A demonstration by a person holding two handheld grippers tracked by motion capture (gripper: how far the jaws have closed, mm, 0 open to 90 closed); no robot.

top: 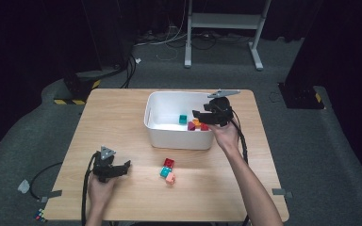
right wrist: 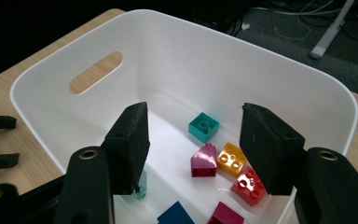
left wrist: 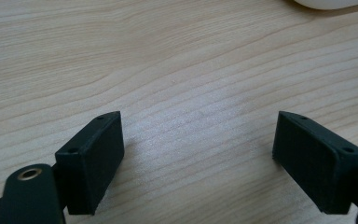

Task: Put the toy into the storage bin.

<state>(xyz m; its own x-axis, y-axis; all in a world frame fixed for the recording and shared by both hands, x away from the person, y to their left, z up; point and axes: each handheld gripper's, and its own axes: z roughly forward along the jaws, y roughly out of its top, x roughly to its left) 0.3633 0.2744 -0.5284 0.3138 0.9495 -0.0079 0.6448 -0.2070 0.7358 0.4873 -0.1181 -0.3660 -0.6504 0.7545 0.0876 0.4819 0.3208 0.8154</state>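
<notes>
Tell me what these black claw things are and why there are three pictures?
A person sits at a wooden table holding a grabbing tool in each hand. One picture looks down from above; the other two come from little cameras riding on each tool. The left gripper rests open above bare wood, holding nothing. The right gripper hovers over a white tub, its fingers apart and empty. Toy bricks lie in the tub, like a teal brick. A red brick and two more wait on the table.
</notes>
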